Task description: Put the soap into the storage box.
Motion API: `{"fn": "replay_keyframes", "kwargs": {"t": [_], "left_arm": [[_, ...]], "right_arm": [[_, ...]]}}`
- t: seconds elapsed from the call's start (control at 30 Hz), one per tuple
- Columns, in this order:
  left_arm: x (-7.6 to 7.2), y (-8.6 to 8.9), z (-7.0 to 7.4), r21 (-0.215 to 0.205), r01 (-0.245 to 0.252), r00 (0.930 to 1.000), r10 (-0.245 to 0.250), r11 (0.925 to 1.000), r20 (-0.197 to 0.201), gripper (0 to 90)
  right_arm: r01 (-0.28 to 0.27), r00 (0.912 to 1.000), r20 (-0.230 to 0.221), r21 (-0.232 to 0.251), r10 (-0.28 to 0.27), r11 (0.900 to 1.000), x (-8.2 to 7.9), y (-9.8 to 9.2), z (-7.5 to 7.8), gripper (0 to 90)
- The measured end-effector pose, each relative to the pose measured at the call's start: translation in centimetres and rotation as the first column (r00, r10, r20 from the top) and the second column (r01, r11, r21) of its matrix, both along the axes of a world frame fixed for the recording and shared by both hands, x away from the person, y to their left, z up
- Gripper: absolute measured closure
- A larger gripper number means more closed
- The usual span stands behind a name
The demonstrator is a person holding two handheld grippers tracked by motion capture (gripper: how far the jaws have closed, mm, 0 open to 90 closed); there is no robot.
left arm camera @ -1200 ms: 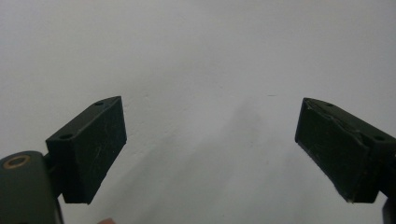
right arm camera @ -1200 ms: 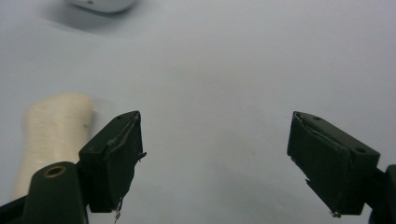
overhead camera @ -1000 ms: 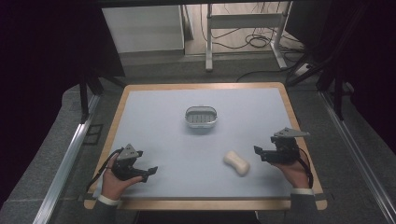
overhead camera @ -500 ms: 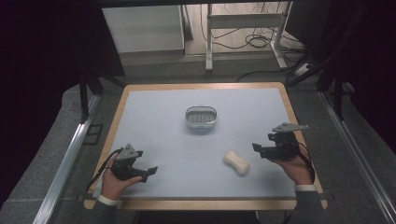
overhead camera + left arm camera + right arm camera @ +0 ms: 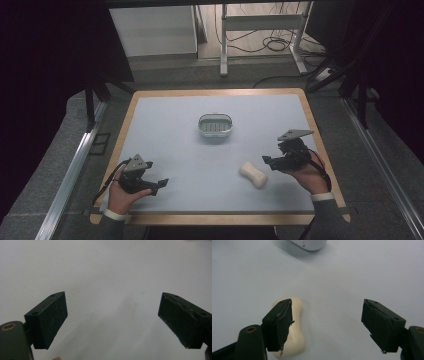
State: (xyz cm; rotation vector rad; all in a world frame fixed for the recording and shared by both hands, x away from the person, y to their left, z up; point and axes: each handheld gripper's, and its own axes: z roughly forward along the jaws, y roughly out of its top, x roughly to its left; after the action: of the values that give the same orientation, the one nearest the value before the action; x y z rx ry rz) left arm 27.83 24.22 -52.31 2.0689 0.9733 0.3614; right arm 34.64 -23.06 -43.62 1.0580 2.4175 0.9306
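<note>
A cream bar of soap [image 5: 253,174] lies on the pale blue table top, right of centre and near the front. My right gripper [image 5: 270,162] hovers just right of it, open, with nothing between its jaws. In the right gripper view the soap [image 5: 293,322] sits partly behind the left finger [image 5: 277,324]. A small metal soap dish [image 5: 215,125] stands at the table's middle; its edge [image 5: 308,243] peeks in at the top of the right gripper view. My left gripper [image 5: 161,183] rests open at the front left, over bare table [image 5: 107,277].
The table [image 5: 165,125] has a wooden rim. Dark floor, a metal rail [image 5: 70,175] at the left and a desk frame with cables [image 5: 260,35] lie beyond it.
My right gripper has moved left and toward the soap, coming closer to it. The left gripper has stayed where it was.
</note>
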Motion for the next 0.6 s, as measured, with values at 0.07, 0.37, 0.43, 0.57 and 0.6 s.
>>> {"fn": "replay_keyframes", "kwargs": {"t": [0.07, 0.37, 0.43, 0.57, 0.6], "left_arm": [[0.0, 0.1, 0.0, 0.001, -0.001, 1.0, 0.001, 1.0, 0.0, 9.3], [0.0, 0.1, 0.1, -0.006, -0.004, 1.0, 0.004, 1.0, 0.001, 9.3], [-0.1, 0.2, 0.2, -0.009, -0.004, 1.0, 0.005, 0.9999, 0.004, 9.3], [-0.1, 0.3, 0.2, -0.011, -0.006, 1.0, 0.007, 0.9999, 0.006, 9.3], [-0.1, 0.3, 0.2, -0.011, -0.006, 1.0, 0.007, 0.9999, 0.006, 9.3]], "right_arm": [[-0.011, 0.9999, -0.002, 0.012, 0.011, 1.0, 0.0, 0.2, 0.1, 25.3], [-0.041, 0.9975, -0.059, -0.028, 0.04, 0.999, 0.2, 1.9, 0.2, 26.5], [-0.043, 0.9972, -0.063, -0.038, 0.041, 0.998, 0.3, 2.1, 0.1, 26.6], [-0.082, 0.9937, -0.083, -0.076, 0.076, 0.994, 0.1, 2.9, -0.5, 27.7], [-0.082, 0.9937, -0.083, -0.076, 0.076, 0.994, 0.1, 2.9, -0.5, 27.7]]}}
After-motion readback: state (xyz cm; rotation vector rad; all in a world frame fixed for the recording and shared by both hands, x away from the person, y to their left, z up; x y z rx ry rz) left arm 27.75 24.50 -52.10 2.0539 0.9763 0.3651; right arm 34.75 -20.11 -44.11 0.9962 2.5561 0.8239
